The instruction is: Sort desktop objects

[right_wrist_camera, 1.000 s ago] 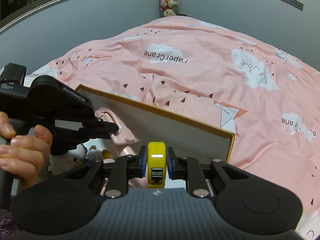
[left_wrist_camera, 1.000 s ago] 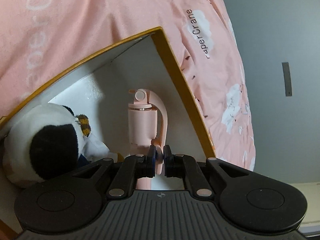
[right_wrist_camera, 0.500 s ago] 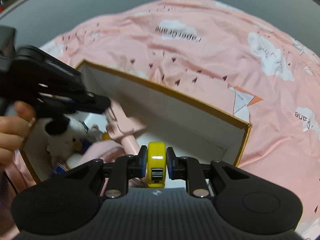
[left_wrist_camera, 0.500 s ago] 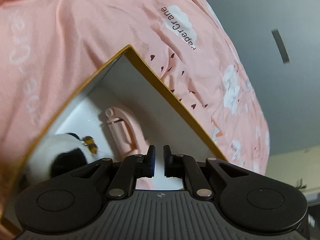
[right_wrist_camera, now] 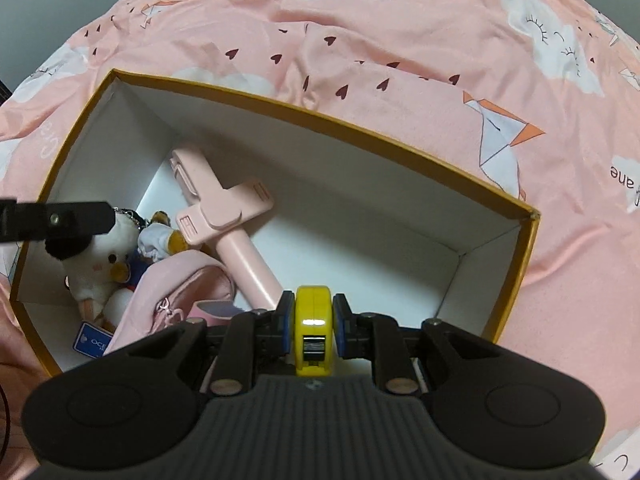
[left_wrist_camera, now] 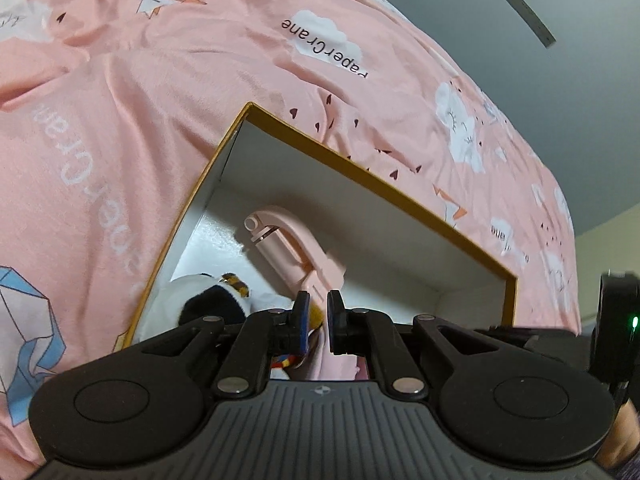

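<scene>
An orange-rimmed white box (right_wrist_camera: 360, 128) lies on the pink bedspread. Inside are a pink selfie stick (right_wrist_camera: 224, 216), a white plush toy (right_wrist_camera: 100, 256) with a black ear and a pink pouch (right_wrist_camera: 180, 284). My right gripper (right_wrist_camera: 313, 316) is shut on a yellow tape measure (right_wrist_camera: 313, 320) and holds it over the box's near side. My left gripper (left_wrist_camera: 318, 312) is slightly open and empty, just above the box, with the selfie stick (left_wrist_camera: 288, 248) and plush (left_wrist_camera: 208, 304) below it. Its fingers (right_wrist_camera: 76, 220) show at the left in the right wrist view.
The pink bedspread (right_wrist_camera: 400, 40) with cloud and paper-crane prints surrounds the box. A small blue tag (right_wrist_camera: 92, 340) lies in the box's near left corner. A grey wall (left_wrist_camera: 560, 80) is behind the bed. The box's right half (right_wrist_camera: 380, 248) shows bare white floor.
My left gripper has let go of the pink selfie stick, which now lies in the box, and has drawn back. My right gripper has moved over the box with the tape measure.
</scene>
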